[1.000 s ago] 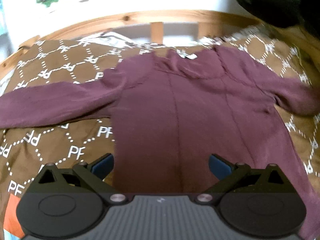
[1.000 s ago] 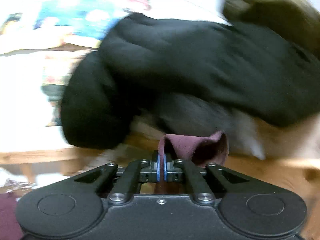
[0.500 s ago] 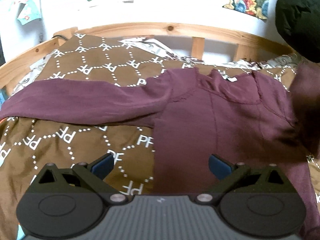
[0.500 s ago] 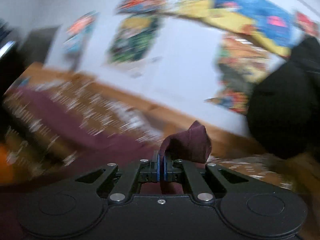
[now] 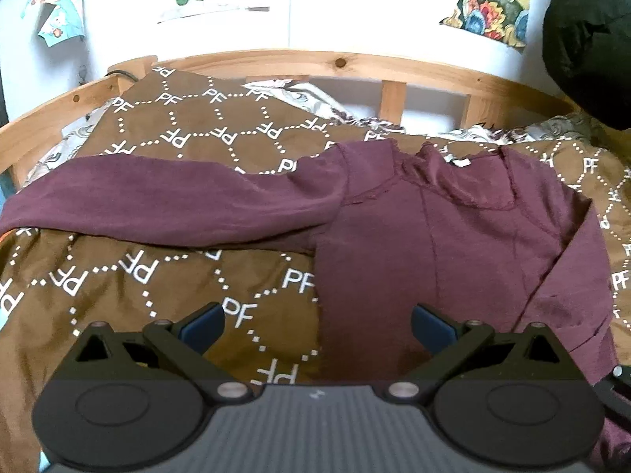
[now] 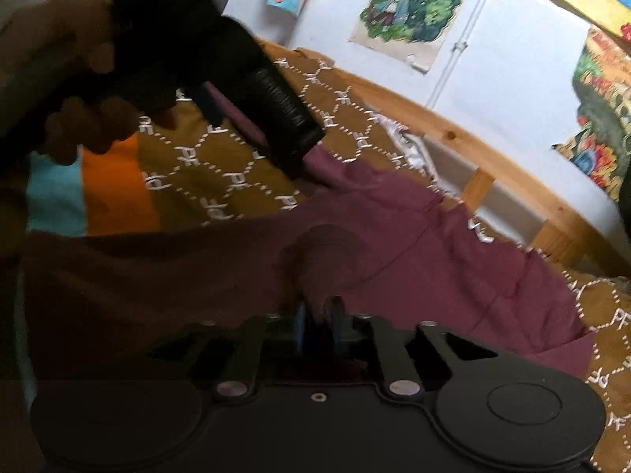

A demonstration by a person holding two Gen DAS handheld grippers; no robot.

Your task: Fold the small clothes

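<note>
My right claw (image 6: 319,317) just cracked open, maroon shirt (image 6: 394,244) sleeve cuff between pads, lower centre; could snag, undoing fold. Left claw (image 5: 317,321) wide, empty.

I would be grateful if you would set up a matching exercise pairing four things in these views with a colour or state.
Things:
1. maroon top
2. bedspread
3. left tongs
4. bed rail

Descriptions:
A. pale wood with a knot
B. wide open, holding nothing
C. brown, printed with white PF letters
D. spread flat, one sleeve stretched sideways

Pairs: 1-D, 2-C, 3-B, 4-A
</note>
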